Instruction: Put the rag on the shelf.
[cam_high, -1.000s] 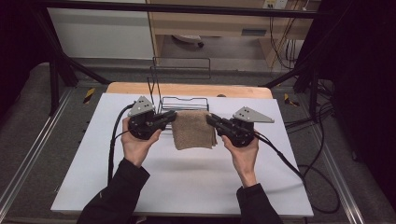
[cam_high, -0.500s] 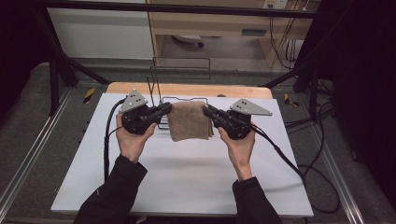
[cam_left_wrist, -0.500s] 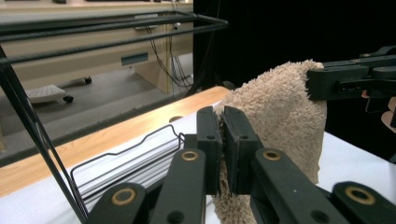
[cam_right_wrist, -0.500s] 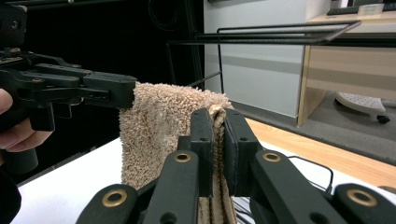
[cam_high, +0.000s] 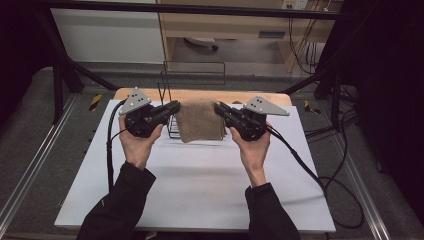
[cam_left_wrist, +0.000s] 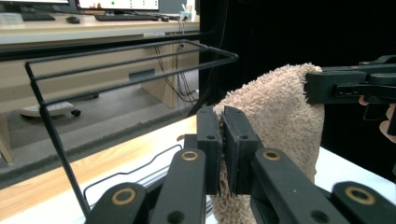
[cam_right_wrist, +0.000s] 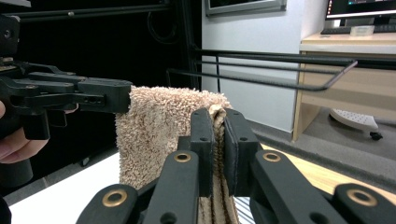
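A folded tan towel (cam_high: 201, 120) hangs between my two grippers above the white table, in front of a black wire rack (cam_high: 170, 95). My left gripper (cam_high: 175, 107) is shut on the towel's upper left corner. My right gripper (cam_high: 218, 108) is shut on its upper right corner. In the left gripper view the towel (cam_left_wrist: 280, 116) is pinched between the jaws of the left gripper (cam_left_wrist: 223, 133), and the right gripper's jaws (cam_left_wrist: 327, 86) clamp its far corner. In the right gripper view the towel (cam_right_wrist: 159, 126) sits pinched in the right gripper (cam_right_wrist: 218, 128), with the left gripper (cam_right_wrist: 105, 95) on the far corner.
The white table top (cam_high: 200, 185) stretches toward the person, with a wooden board edge (cam_high: 145, 93) behind the rack. The rack's top bars (cam_left_wrist: 130, 58) run at towel height. Cables (cam_high: 320, 175) trail off to the right. A desk and monitors stand beyond.
Both hands have lifted the towel up and away from the person, toward the wire rack. It hung low over the table a second ago; its top edge is now level with the rack.
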